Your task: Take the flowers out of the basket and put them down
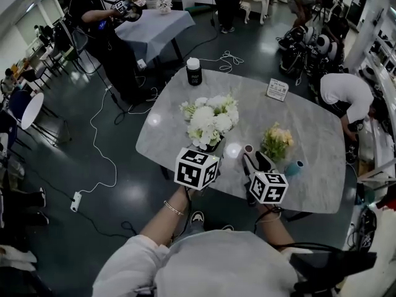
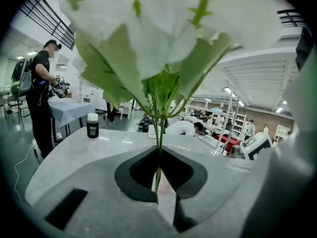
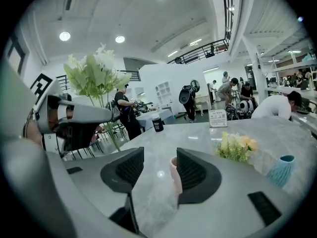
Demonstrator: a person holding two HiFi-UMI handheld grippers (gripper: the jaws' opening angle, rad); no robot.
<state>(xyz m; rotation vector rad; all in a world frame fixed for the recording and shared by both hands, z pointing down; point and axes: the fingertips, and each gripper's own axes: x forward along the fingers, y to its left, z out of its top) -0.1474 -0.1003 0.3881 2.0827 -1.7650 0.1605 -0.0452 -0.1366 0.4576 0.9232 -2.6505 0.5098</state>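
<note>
white flowers (image 1: pixel 211 120) are up off the tabletop (image 1: pixel 312 125), over its near-left part, heads filling the top of the left gripper view; left gripper (image 2: pixel 158 176) is clenched on their green stems (image 2: pixel 159 133), which run straight up out of the closed jaws; no basket to be seen in any view; right gripper (image 3: pixel 158 163) sits just right of the left one at the near edge, jaws apart and pressing on nothing; pink cup (image 3: pixel 174 175) stands on the tabletop in that gap, close by the right-hand jaw, can't tell if it touches; yellow flowers (image 1: pixel 276 141) stand just beyond the right gripper, near the near edge and right of the middle, well apart from the white bunch; teal vase (image 1: pixel 294 167) is just beside them, nearer the edge; black jar (image 1: pixel 194 71) with a white lid is at the far edge toward the left corner; card (image 1: pixel 277 90) stands upright near the far edge, right of the middle; a person in white (image 1: pixel 340 91) bends over just past the right edge
</note>
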